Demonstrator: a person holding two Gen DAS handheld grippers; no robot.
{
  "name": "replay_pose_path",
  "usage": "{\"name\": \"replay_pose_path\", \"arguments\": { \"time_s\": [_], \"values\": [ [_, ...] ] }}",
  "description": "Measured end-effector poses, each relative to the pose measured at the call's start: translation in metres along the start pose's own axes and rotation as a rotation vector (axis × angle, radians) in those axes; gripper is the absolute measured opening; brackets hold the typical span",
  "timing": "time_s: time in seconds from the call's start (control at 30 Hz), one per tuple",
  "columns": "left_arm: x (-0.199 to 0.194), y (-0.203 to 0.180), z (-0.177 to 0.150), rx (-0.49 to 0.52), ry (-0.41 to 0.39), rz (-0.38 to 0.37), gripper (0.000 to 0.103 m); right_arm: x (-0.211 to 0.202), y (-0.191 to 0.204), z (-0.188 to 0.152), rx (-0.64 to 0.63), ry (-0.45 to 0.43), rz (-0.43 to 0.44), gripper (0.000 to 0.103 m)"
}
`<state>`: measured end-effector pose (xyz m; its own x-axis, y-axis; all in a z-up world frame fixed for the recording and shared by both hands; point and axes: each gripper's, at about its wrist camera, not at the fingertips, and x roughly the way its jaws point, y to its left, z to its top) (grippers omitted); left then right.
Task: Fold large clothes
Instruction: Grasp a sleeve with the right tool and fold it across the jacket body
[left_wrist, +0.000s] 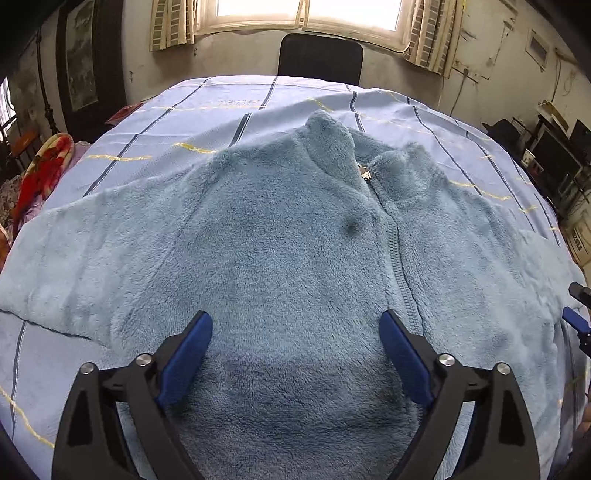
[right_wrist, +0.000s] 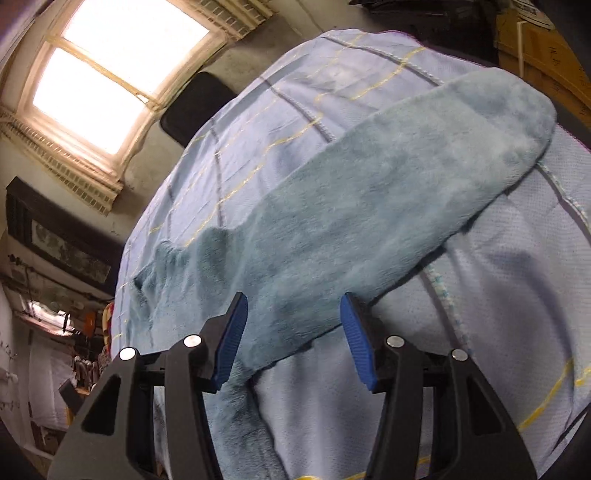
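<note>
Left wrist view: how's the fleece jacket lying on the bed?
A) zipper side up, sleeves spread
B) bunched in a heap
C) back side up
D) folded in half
A: the zipper runs down the front of the jacket and both sleeves lie spread out on the bedsheet.

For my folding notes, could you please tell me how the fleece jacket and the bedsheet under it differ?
The jacket is fuzzy, plain teal-blue fleece; the bedsheet is smooth, paler fabric crossed by dark and yellow lines. The jacket has a zipper; the bedsheet shows none. The bedsheet extends beyond the jacket on all visible sides. Both are bluish and lie spread out.
</note>
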<state>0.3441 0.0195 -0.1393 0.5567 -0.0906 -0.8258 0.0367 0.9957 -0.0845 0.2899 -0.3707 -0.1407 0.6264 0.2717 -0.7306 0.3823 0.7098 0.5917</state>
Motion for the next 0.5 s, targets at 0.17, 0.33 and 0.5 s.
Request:
{"name": "replay_pose_path", "arguments": {
  "time_s": [0.17,0.33,0.5],
  "values": [
    [0.002,-0.001,-0.002,0.014,0.007,0.015,0.099,-0.001,-0.022,0.006,0.067,-0.004,0.002,0.053],
    [-0.001,0.004,-0.002,-0.004,-0.002,0.012,0.099,-0.006,-0.044,0.014,0.143,-0.05,0.015,0.051],
    [-0.022,0.027,0.005,-0.055,-0.085,0.064,0.099,-0.025,-0.069,0.033,0.184,-0.221,0.015,0.052]
  ]
}}
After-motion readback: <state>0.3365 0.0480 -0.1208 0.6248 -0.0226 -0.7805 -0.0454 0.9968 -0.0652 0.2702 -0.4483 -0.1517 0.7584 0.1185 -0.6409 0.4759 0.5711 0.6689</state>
